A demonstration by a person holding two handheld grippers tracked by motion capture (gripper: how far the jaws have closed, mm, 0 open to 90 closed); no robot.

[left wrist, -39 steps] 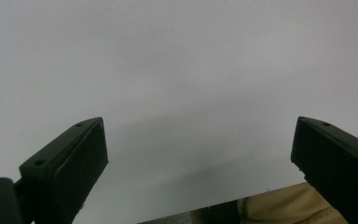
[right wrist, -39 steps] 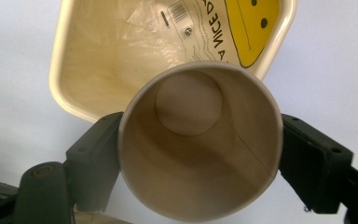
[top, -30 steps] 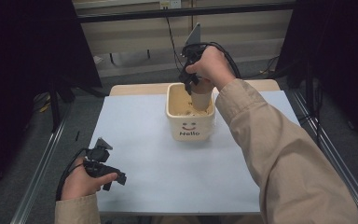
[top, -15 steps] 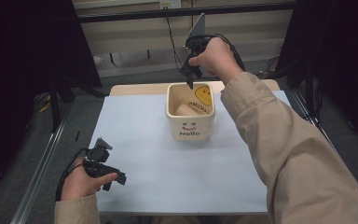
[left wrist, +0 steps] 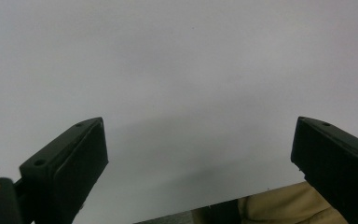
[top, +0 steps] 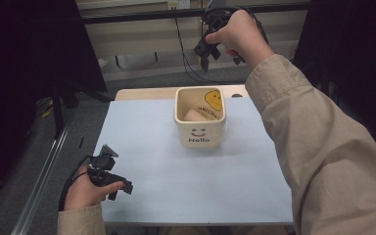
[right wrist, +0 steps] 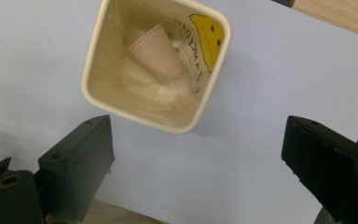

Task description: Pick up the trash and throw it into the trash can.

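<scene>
Fingers (top: pixel 206 62) apart, right hand (top: pixel 237 34) raised above bin (top: pixel 199 136).

paper cup (right wrist: pixel 156 52) — pale pink, tipped on its side | inside cream square bin (top: pixel 199 137) — upright, mid-table

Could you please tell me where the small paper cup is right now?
The paper cup lies tipped on its side inside the cream square bin, which stands at the far middle of the table; the open right gripper hangs above it.
</scene>
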